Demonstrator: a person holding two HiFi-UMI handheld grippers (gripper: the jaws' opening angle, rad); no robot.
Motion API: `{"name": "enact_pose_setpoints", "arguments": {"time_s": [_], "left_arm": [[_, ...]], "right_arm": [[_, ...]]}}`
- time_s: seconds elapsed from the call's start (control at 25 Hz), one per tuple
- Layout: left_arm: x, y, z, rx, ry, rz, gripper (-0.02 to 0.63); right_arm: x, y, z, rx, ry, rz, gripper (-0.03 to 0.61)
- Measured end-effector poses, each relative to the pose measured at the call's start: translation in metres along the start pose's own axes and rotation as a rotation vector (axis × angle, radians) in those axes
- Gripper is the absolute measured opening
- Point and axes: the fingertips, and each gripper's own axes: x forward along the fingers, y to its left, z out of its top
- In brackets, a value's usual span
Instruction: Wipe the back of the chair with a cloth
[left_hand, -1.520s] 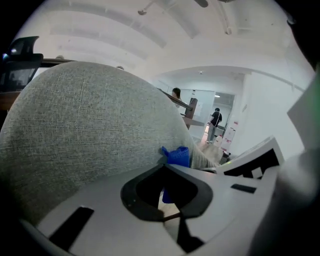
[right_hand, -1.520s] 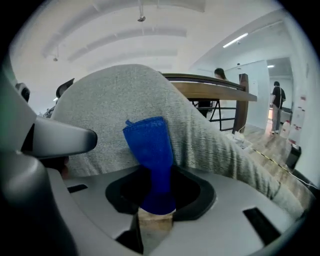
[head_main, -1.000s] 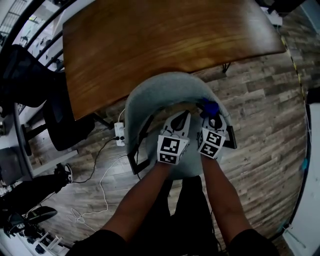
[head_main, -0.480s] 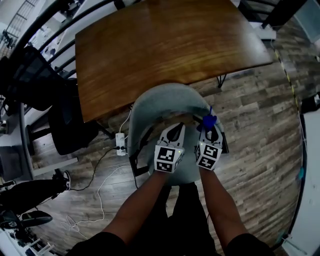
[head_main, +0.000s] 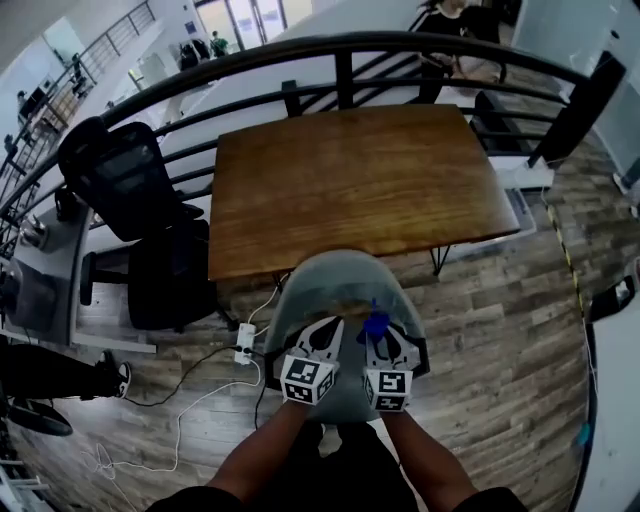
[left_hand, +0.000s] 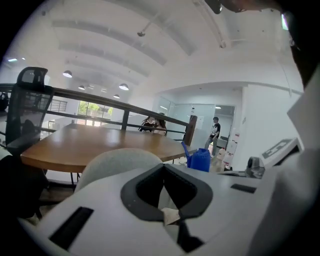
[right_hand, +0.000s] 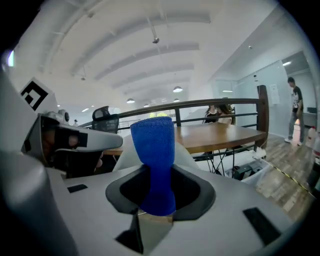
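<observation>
One table, railing beyond chair, cloth clamped

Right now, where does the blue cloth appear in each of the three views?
Head view: the blue cloth is low centre, in the right gripper, inside the curve of the grey rounded chair back.
Left gripper view: right of centre, beyond the chair back.
Right gripper view: centre, clamped between the jaws.
Shared landmark: the brown wooden table, behind the cloth in every view.
</observation>
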Motion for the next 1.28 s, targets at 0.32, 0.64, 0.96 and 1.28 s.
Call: {"name": "enact_pose_setpoints", "arguments": {"time_s": [0.32,0.64,0.96,1.28], "left_arm": [[-0.066,-0.004,0.021,-0.02,-0.033,0.07,0.003],[-0.137,-0.014,0.026,0.028,-0.073,0.056,0.003],[-0.225,-0.013,0.027,0.021,-0.122,0.106,0.003],[-0.277,-0.037,0.032,0.046,-0.208,0.095,0.003]], "right_arm": [[-0.045,0.038,0.044,-0.034,-0.057,0.127,0.124],[-0.1,0.079,0.086,-0.065,-0.181,0.124,0.124],[-0.168,0.15,0.067,-0.08,-0.179,0.165,0.124],[-0.216,0.169,0.054,-0.157,-0.191,0.111,0.123]]}}
